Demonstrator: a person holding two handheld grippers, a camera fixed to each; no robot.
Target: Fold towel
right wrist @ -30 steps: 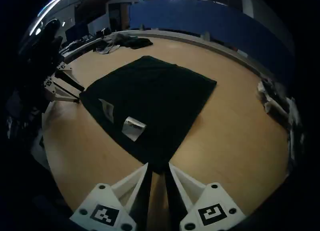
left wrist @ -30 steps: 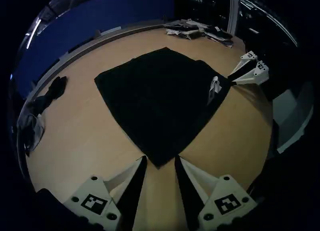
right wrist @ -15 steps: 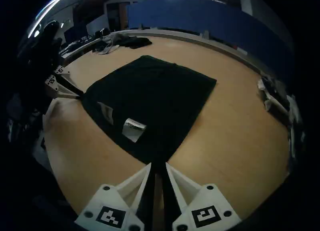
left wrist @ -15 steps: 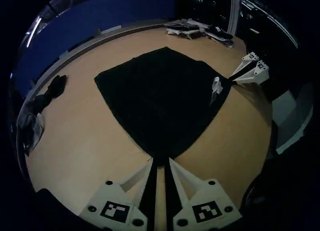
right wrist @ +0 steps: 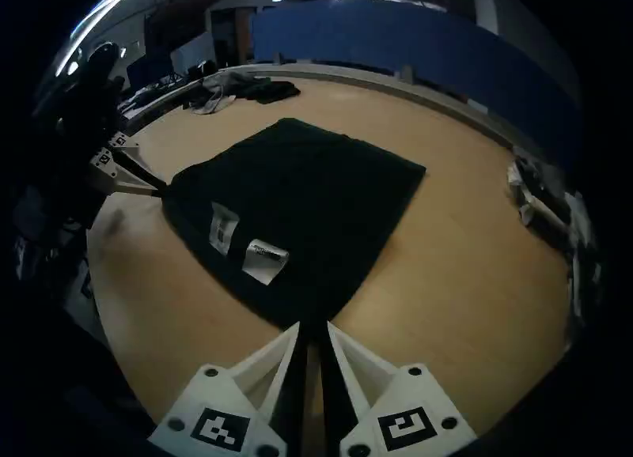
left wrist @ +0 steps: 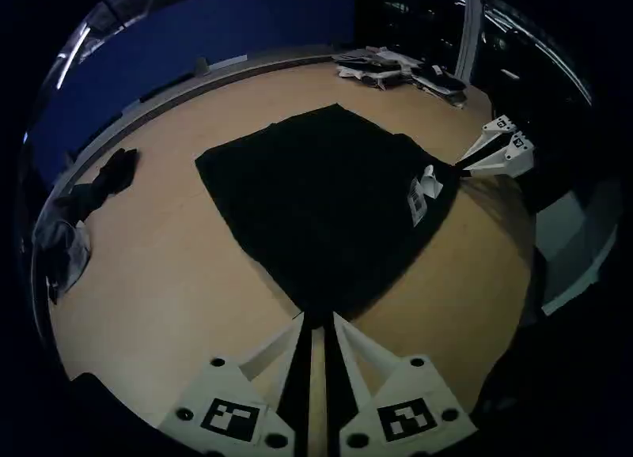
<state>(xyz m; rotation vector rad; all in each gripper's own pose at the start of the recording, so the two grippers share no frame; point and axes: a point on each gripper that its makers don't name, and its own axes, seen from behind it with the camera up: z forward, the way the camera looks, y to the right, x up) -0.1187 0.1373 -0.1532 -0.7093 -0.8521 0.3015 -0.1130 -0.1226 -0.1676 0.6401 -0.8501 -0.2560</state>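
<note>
Desk: light wooden desk, carrying the towel.
Towel: black rectangular cloth towel, spread flat mid-desk.
Left gripper: fingers pinched together on one towel corner.
Right gripper: fingers clamped on the neighbouring corner.
Tags: two white tags on the towel.

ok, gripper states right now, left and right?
Left gripper: closed on the near corner of the black towel.
Right gripper: closed on another corner of the same towel.
</note>
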